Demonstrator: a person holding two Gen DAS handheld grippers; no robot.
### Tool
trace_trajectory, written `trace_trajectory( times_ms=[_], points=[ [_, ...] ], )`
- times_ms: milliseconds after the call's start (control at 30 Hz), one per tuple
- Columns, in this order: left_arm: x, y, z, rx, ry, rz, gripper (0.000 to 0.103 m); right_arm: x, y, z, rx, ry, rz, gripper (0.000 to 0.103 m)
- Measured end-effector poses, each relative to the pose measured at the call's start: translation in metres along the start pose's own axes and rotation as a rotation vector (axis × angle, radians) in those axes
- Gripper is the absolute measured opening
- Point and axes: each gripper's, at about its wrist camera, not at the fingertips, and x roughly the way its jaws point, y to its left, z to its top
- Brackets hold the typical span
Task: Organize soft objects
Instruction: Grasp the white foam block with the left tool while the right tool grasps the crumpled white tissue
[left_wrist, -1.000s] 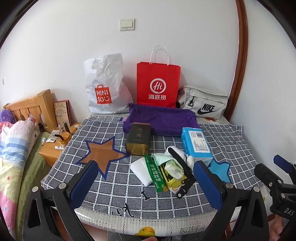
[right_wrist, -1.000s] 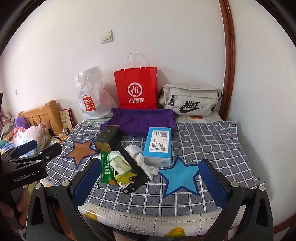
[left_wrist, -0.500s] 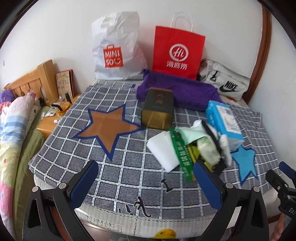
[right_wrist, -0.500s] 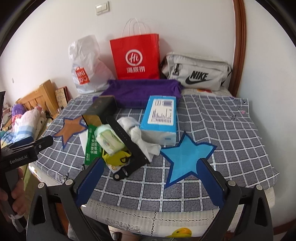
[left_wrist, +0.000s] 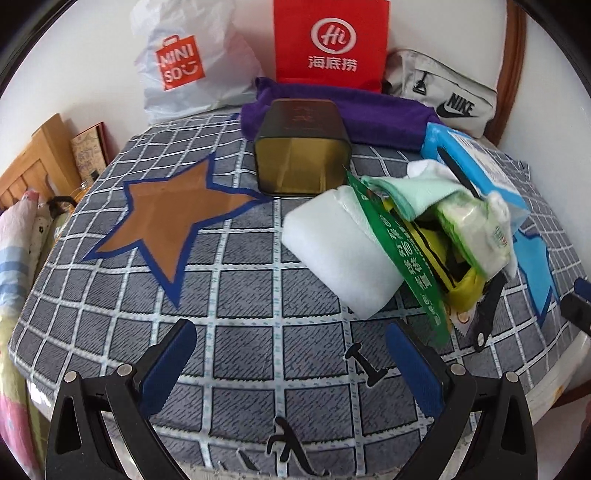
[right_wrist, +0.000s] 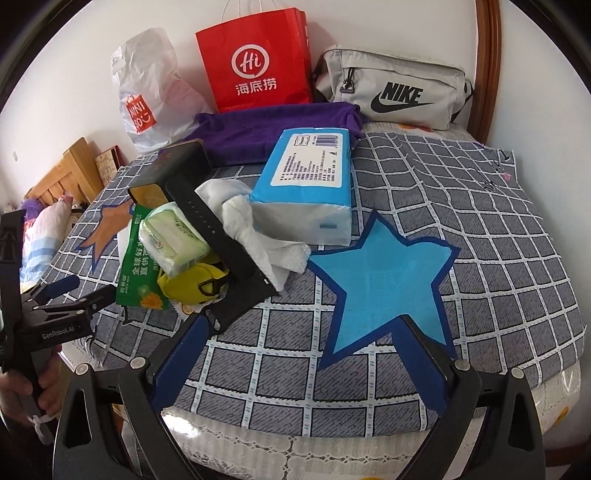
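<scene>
A pile lies mid-bed: a white soft pack, a green packet, a wet-wipe pack, a yellow pouch, a black strap, a white cloth and a blue tissue pack. A folded purple towel lies behind. My left gripper is open and empty, just short of the white pack. My right gripper is open and empty, over the front of the blue star patch.
A dark gold tin stands by the pile. A white Miniso bag, a red paper bag and a grey Nike bag line the wall. A brown star patch marks the bedspread's left. A wooden headboard is at left.
Both grippers have moved forward and down toward the bed; the pile now looks much larger and closer. Both stay open and empty.
</scene>
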Motion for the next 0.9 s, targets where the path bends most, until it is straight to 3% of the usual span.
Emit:
trace_trajectory(
  times_ms=[367,467,533,567,633,900],
  points=[
    [0.026,-0.018,0.018,0.050,-0.057,-0.054,0.102,0.019,-0.012,-0.001,0.018,0.027,0.024,0.099],
    [0.029,-0.015,0.022,0.026,-0.067,-0.117,0.093,0.022,-0.011,0.003,0.017,0.011,0.049,0.099],
    [0.028,-0.016,0.022,0.028,-0.074,-0.152,0.080,0.024,-0.007,0.009,0.004,-0.021,0.068,0.098],
    [0.027,-0.015,0.021,0.028,-0.076,-0.174,0.077,0.025,-0.004,0.013,-0.006,-0.041,0.076,0.095],
    [0.024,-0.014,0.019,0.029,-0.078,-0.203,0.061,0.028,0.002,0.022,-0.022,-0.065,0.101,0.089],
    [0.017,-0.005,0.013,0.029,-0.070,-0.243,0.046,0.057,0.017,0.049,-0.028,-0.060,0.206,0.054]
  ],
)
